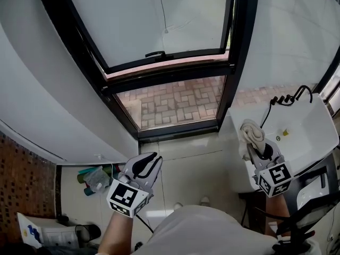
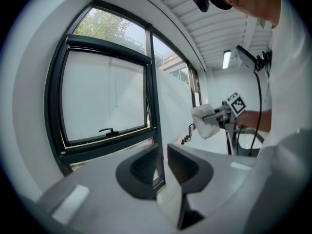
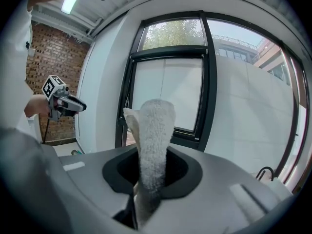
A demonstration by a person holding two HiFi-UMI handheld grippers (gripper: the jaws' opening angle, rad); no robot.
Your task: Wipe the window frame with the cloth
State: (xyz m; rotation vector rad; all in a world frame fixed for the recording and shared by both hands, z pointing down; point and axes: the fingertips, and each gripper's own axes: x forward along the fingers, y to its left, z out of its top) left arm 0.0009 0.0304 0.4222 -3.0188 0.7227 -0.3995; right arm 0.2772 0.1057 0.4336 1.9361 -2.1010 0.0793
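The black window frame (image 1: 170, 78) fills the upper middle of the head view, with a lower sash bar and an upright post (image 2: 152, 82). A white terry cloth (image 1: 253, 132) stands up out of my right gripper (image 1: 260, 149), which is shut on it at the right, well short of the frame. In the right gripper view the cloth (image 3: 155, 145) rises between the jaws in front of the frame (image 3: 207, 82). My left gripper (image 1: 151, 159) is low at the left, jaws together with nothing held, pointing toward the window (image 2: 162, 165).
A white sink unit (image 1: 313, 126) with a black cable (image 1: 289, 97) stands at the right wall. A handle (image 1: 155, 53) sits on the sash. Bottles (image 1: 95, 178) lie on the floor by the curved white wall, beside a brick wall (image 1: 21, 185).
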